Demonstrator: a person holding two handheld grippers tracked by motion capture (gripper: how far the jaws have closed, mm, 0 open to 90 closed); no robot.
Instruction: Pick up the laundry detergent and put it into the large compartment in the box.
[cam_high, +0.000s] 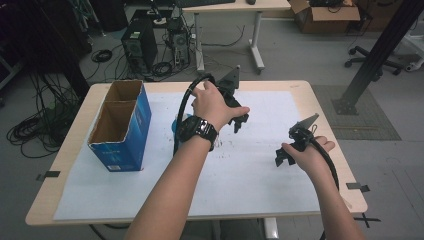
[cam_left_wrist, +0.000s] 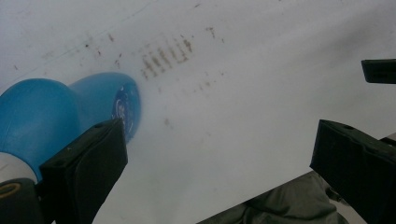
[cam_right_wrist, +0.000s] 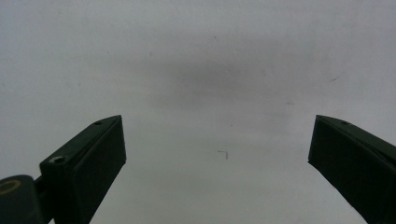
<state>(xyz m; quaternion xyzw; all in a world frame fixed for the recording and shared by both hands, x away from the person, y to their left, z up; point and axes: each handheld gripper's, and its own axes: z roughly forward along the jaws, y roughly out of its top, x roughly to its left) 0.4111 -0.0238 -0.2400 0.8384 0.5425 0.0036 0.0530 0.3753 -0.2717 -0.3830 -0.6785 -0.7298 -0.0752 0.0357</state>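
Looks like pre-grab: white table cover (cam_high: 250, 170) mostly bare, blue box (cam_high: 122, 125) at left, blue bottle (cam_left_wrist: 56, 116) lying beside left gripper (cam_left_wrist: 219, 154), right gripper (cam_right_wrist: 217, 158) hovering, both wide open, empty; next, probably straddling that bottle.

Left gripper (cam_high: 239, 122) held at mid-table, jaws wide apart; right gripper (cam_high: 283, 156) likewise spread (both empty), held lower.

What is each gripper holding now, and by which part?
Nothing. The left gripper is open, with the blue bottle lying beside its jaw, not between them. The right gripper is open above bare white paper.
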